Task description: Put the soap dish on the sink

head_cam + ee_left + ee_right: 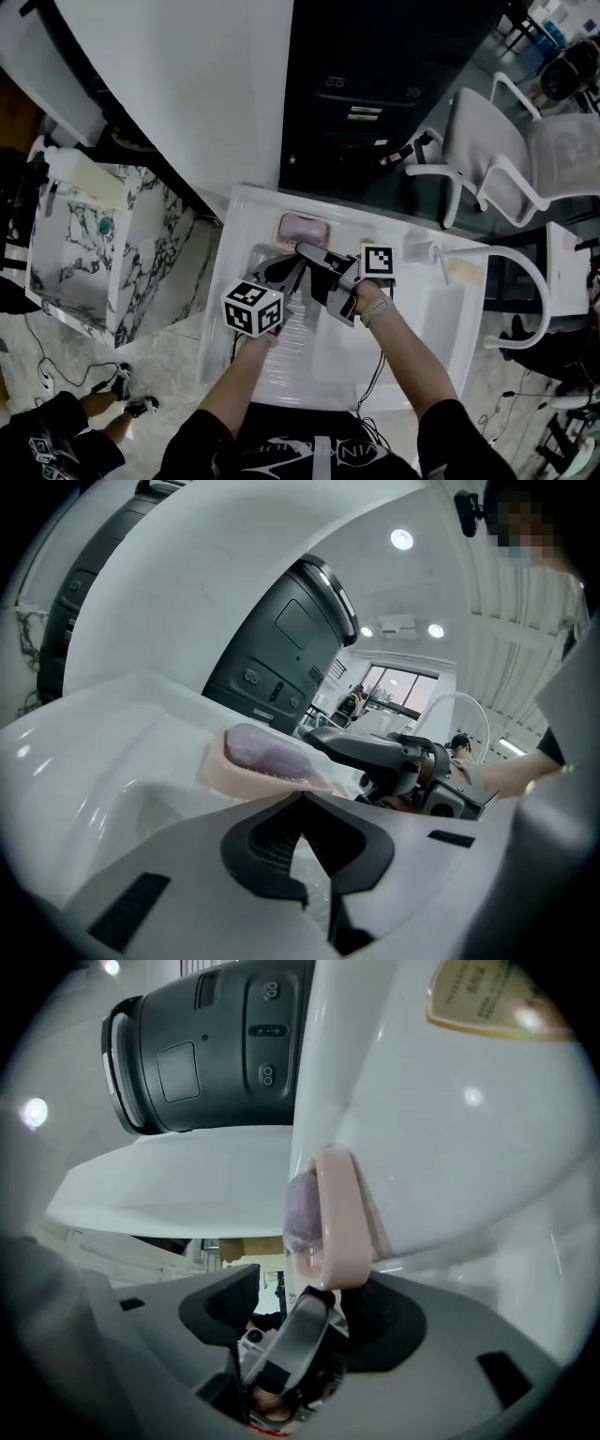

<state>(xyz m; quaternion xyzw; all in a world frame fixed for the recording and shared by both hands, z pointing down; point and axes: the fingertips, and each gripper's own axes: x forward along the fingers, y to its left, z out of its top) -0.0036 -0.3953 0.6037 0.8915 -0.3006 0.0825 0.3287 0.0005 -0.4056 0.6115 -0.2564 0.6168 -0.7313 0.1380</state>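
Note:
A pink soap dish [303,228] with a lilac bar of soap in it rests on the back rim of the white sink [422,366]. My right gripper [314,267] is open just in front of it. In the right gripper view the near end of the soap dish [339,1213] reaches down between the spread jaws of that gripper [309,1288], and no pad presses on it. My left gripper [284,270] hovers over the basin to the left, shut and empty. Its tips [302,799] meet just short of the soap dish [262,757], beside the right gripper [375,752].
A curved white faucet [527,281] stands at the sink's right. A marble-patterned cabinet [94,244] is at the left, a dark unit [375,84] lies behind the sink, and white chairs [506,150] stand at the back right. A white wall panel [187,84] rises behind the sink's left.

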